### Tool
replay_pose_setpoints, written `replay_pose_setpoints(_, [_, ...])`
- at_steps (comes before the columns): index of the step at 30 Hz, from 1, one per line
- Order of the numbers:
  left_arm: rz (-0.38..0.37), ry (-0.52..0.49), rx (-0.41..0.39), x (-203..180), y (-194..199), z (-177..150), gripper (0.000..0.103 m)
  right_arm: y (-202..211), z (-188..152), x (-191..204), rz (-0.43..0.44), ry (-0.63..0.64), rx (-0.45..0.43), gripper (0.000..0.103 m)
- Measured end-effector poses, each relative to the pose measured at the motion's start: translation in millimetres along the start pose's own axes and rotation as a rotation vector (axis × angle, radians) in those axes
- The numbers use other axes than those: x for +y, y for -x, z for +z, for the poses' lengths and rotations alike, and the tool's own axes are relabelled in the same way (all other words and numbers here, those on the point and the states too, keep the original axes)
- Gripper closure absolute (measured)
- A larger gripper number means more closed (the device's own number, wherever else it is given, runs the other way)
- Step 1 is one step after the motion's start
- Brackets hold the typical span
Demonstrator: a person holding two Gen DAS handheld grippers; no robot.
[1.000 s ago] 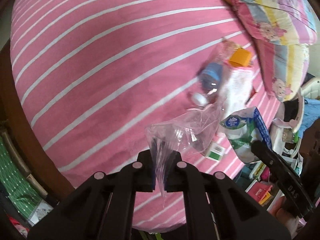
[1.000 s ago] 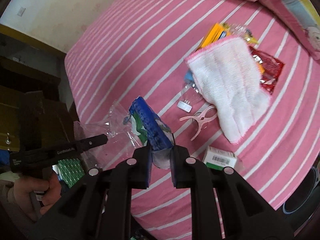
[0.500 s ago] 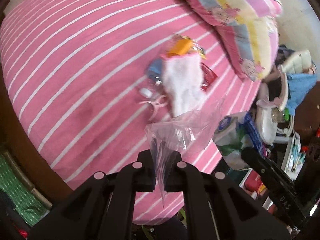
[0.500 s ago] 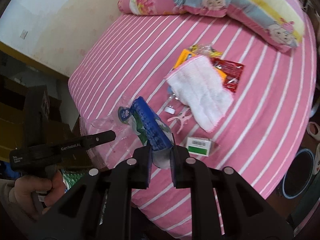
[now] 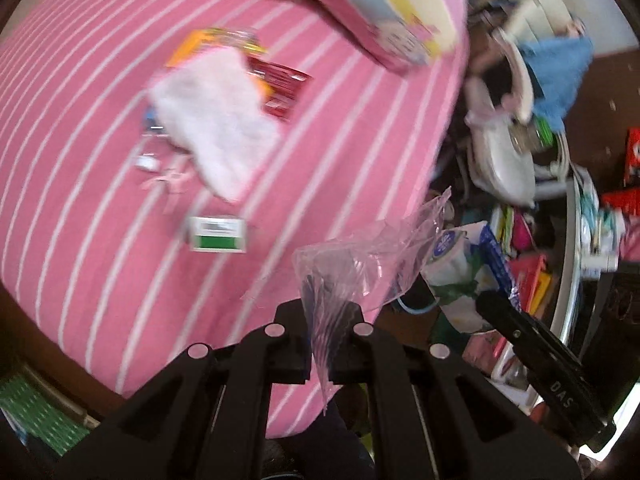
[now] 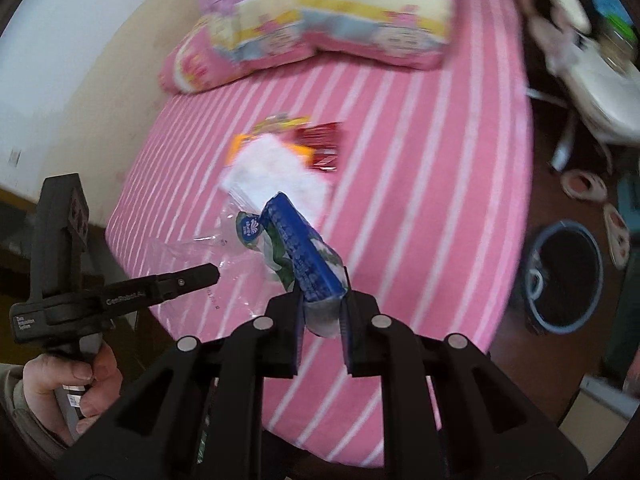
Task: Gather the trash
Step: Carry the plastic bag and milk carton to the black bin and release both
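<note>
My left gripper (image 5: 320, 344) is shut on a clear plastic bag (image 5: 360, 264), held up off the front edge of the pink striped bed (image 5: 100, 280). My right gripper (image 6: 322, 320) is shut on a blue, white and green wrapper (image 6: 300, 256), also seen in the left wrist view (image 5: 468, 272). The left gripper shows in the right wrist view (image 6: 212, 270) with the bag (image 6: 192, 252) beside the wrapper. On the bed lie a white cloth (image 5: 216, 120), a red packet (image 5: 284, 84), an orange packet (image 5: 196, 40), a small bottle (image 5: 148, 152), a pink clip (image 5: 172, 180) and a green-and-white box (image 5: 218, 234).
Patterned pillows (image 6: 360, 20) lie at the head of the bed. A dark round bin with a blue rim (image 6: 564, 276) stands on the floor right of the bed. A white high chair (image 6: 592, 72) and slippers (image 6: 584, 184) stand beyond it. Floor clutter (image 5: 532, 272) lies right of the bed.
Both grippers have pulled back and risen from the bed, swinging right with the bag and the wrapper still held. The bin and floor have come into view.
</note>
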State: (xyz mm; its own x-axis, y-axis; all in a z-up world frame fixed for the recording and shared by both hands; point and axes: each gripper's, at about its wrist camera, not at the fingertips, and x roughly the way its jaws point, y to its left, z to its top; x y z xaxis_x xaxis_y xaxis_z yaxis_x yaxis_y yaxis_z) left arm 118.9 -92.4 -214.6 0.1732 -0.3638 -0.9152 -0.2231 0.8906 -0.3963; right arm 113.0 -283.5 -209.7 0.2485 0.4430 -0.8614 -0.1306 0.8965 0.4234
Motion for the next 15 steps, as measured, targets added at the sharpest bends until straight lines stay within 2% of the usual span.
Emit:
replay_pose_setpoints(8, [-0.015,-0.157,0.107,-101,-69,-14,0.099,38,-30,-117,-0.073,-0.184,-0.033,0.087])
replay_pose_setpoints(15, [-0.026,-0.296,0.215,-197,-153,-43,0.099,55,-61,-230,-0.152,-0.340,-0.026,0.087])
